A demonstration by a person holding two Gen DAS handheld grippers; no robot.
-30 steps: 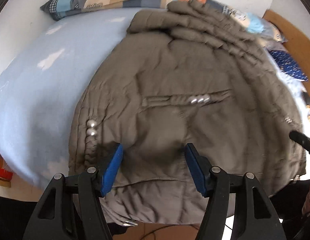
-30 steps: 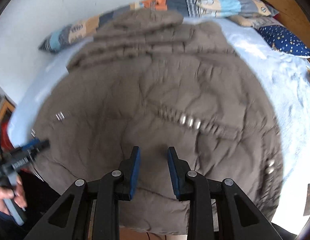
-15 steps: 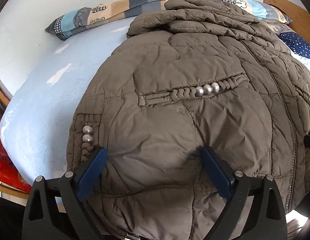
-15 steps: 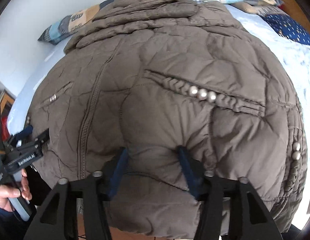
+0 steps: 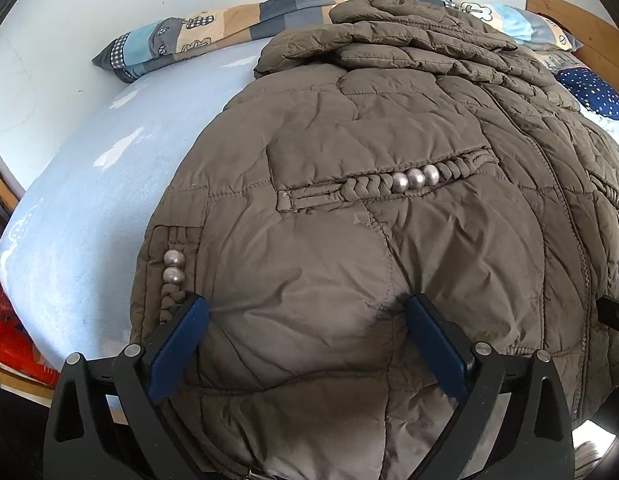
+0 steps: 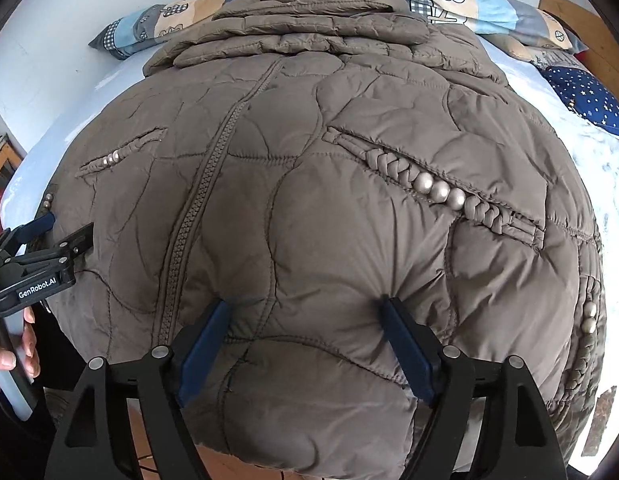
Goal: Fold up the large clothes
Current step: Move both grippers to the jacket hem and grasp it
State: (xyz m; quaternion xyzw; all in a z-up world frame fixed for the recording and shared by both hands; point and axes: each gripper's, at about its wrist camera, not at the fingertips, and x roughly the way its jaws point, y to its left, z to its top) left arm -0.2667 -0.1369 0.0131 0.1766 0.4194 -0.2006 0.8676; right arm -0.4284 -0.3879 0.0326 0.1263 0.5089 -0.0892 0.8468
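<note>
A large brown quilted jacket [image 5: 349, 128] lies front up on a light blue bed, zipped, its sleeves folded across the far end. It also fills the right wrist view [image 6: 309, 152]. My left gripper [image 5: 305, 312] is open, its blue pads pressing into the hem near the jacket's left side, with padding bulging between them. My right gripper [image 6: 307, 316] is open the same way at the hem right of the zip [image 6: 201, 200]. The left gripper also shows in the right wrist view [image 6: 49, 236] at the jacket's left edge.
The blue bed sheet [image 5: 89, 184] stretches to the left. A patchwork pillow [image 5: 197, 36] lies along the wall at the far end. A navy starred pillow [image 6: 585, 96] and wooden headboard [image 5: 577, 28] are at the right. Red items [image 5: 5, 340] sit beside the bed at the left.
Both grippers have opened wide and moved down onto the jacket's hem. The jacket now bulges between the pads of each.
</note>
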